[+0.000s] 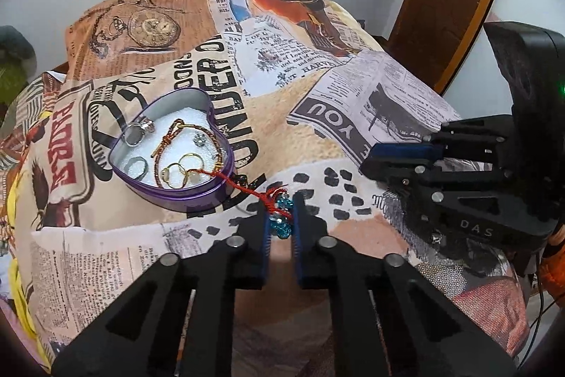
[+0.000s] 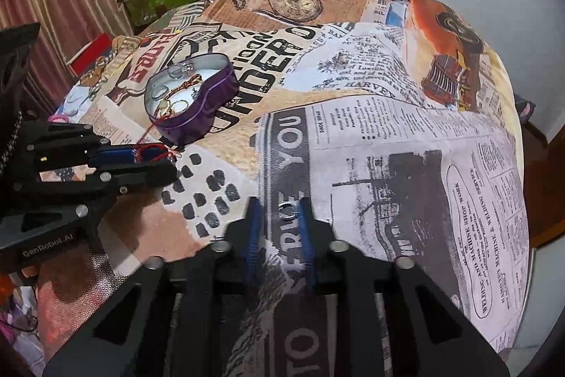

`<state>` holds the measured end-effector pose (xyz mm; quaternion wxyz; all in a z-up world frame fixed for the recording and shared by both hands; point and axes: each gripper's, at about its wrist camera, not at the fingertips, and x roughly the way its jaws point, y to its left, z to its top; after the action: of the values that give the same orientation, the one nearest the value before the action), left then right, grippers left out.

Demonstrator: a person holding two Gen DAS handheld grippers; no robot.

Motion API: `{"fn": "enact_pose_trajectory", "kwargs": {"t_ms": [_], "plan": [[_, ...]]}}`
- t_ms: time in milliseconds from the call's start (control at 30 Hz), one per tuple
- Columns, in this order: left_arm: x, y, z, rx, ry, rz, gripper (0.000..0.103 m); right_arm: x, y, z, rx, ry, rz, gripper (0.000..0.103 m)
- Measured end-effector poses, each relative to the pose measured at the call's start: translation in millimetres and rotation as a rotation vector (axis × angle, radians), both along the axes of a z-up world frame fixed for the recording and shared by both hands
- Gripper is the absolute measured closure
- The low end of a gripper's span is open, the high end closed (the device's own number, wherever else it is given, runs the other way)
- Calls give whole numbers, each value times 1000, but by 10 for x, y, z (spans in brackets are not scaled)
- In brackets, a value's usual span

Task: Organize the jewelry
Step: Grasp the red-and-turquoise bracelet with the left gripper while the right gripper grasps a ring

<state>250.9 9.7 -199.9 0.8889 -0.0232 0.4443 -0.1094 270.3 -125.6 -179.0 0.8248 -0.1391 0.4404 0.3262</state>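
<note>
Inspector: The left gripper [image 1: 281,218] was clamped on the blue beads [image 1: 280,225] of a red-cord bracelet [image 1: 247,189], just off the pointed end of the heart-shaped tin [image 1: 219,186]. The beads lay on the printed cloth [image 1: 317,115]; the cord's far end was draped over the tin's rim among the rings [image 1: 176,170] inside.

Clerk: Its axis?

Inspector: It ran from the beads up and away toward the tin — so, in my judgement, the grip was taken to lift the trailing end in.

Clerk: The other claw?

Inspector: The right gripper [image 2: 289,212] was drawn narrow about a small silver ring [image 2: 286,208] lying flat on the cloth, well apart from the tin [image 2: 197,126], nearer the cloth's near edge. Whether the pads truly pressed it, I could not tell — contact was probable, lift not yet made
</note>
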Motion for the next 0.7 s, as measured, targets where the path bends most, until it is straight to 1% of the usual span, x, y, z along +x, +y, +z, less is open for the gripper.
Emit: {"fn": "enact_pose_trajectory", "kwargs": {"t_ms": [100, 300, 500, 600, 700], "plan": [[-22, 23, 21, -4, -3, 0, 96, -4, 22, 10, -14, -11, -1, 95], [-111, 21, 188, 15, -51, -6, 96, 10, -41, 77, 21, 9, -26, 95], [-138, 146, 469, 9, -118, 18, 96, -9, -123, 360, 75, -28, -54, 95], [-138, 230, 629, 9, -158, 36, 96, -16, -147, 559, 107, -65, -66, 95], [-125, 317, 761, -6, -189, 51, 96, -30, -135, 706, 135, -92, -67, 95]]}}
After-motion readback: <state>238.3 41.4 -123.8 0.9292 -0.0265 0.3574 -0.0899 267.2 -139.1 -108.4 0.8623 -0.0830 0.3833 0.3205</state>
